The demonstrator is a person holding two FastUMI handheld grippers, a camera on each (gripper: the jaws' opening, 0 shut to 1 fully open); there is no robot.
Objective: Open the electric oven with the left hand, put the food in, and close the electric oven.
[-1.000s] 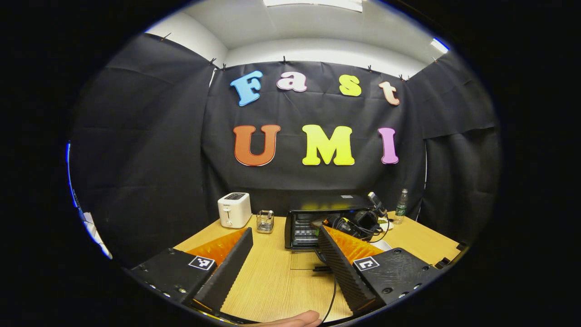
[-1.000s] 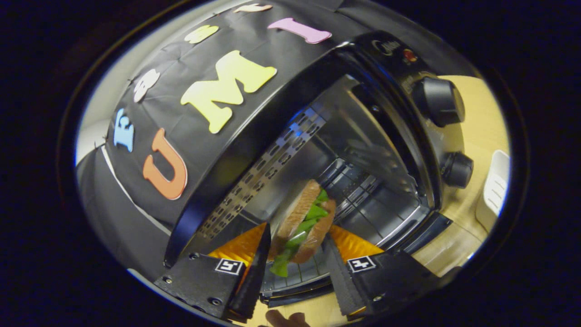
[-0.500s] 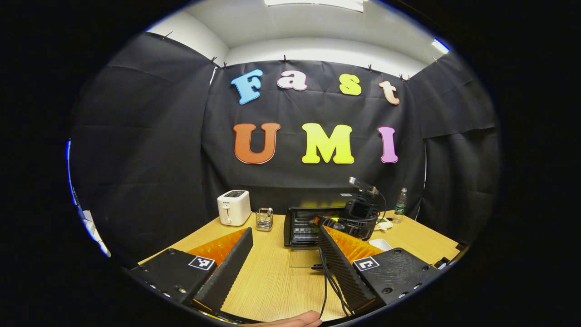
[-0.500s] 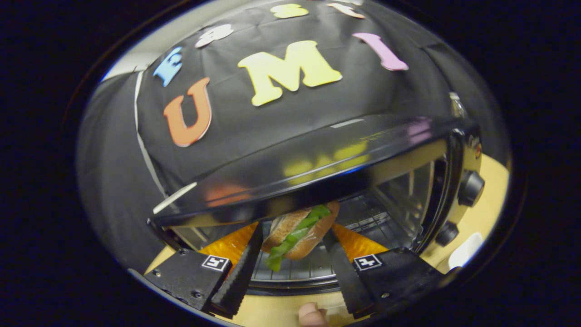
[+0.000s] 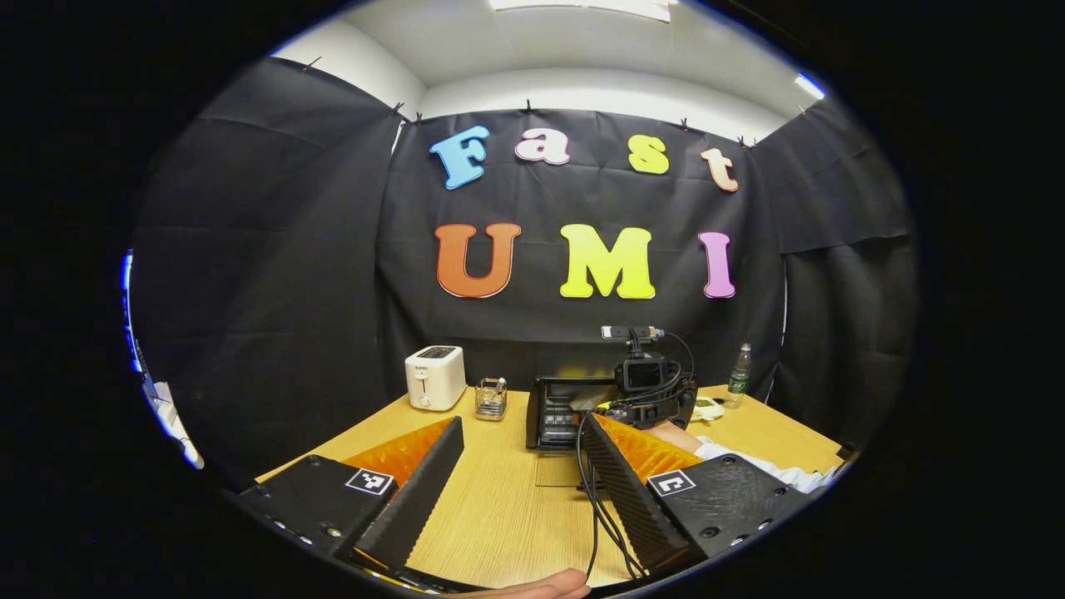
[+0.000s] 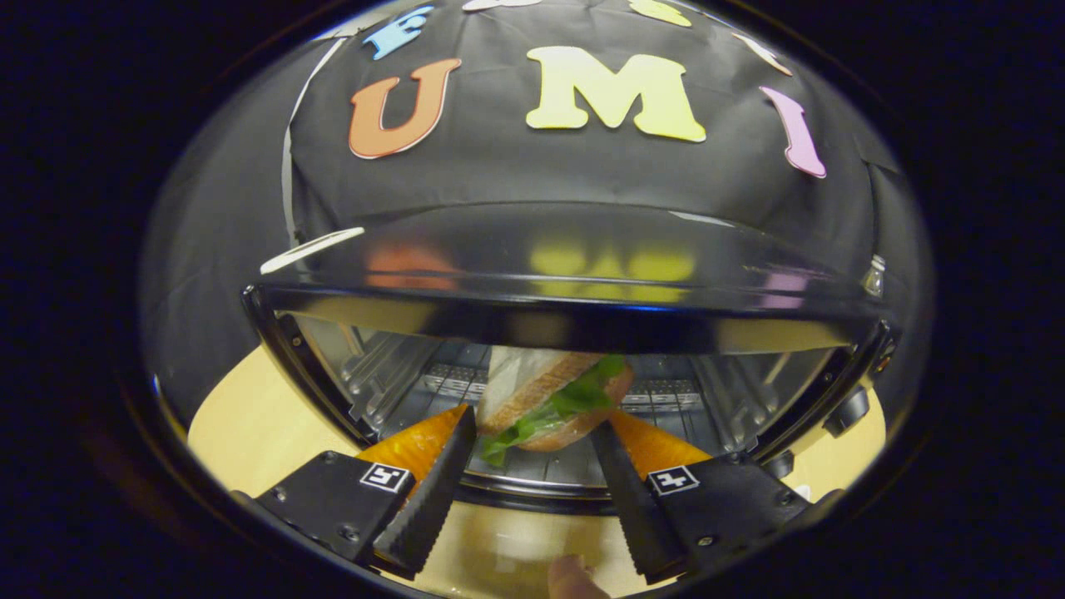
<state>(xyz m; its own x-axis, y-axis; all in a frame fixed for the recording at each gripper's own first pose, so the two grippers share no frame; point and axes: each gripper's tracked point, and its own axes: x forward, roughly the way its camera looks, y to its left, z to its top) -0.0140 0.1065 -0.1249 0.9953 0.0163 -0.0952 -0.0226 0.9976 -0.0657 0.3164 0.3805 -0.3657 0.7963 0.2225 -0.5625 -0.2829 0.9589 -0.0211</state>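
— Starting with the left gripper view: what does it give?

— The left gripper (image 5: 520,478) hangs over the near edge of the wooden table (image 5: 499,516), its fingers spread wide with nothing between them. At the far edge stands the electric oven (image 5: 556,412), its door (image 5: 556,470) dropped flat toward the near side. The right gripper (image 5: 645,399) sits just in front of the oven's mouth, a white sleeve (image 5: 761,467) trailing back from it toward the table's right edge, and black cables (image 5: 592,499) hang down from it.

— Anything else on that table?

— A white toaster (image 5: 434,377) near the far left corner, a small clear holder (image 5: 490,399) between toaster and oven, and a bottle (image 5: 737,376) toward the far right corner. A fingertip (image 5: 541,585) shows at the bottom of the view.

— And the right gripper view?

— The right gripper (image 6: 532,445) faces straight into the open electric oven (image 6: 566,299). A sandwich (image 6: 553,399) with green lettuce hanging out of it lies between the fingers, inside the mouth of the oven, over the wire rack (image 6: 532,466).

— Is it clamped?

— I cannot tell; the fingers flank the sandwich at a middling gap, but whether both press on it is unclear. Two knobs (image 6: 844,408) sit at the oven's right side.
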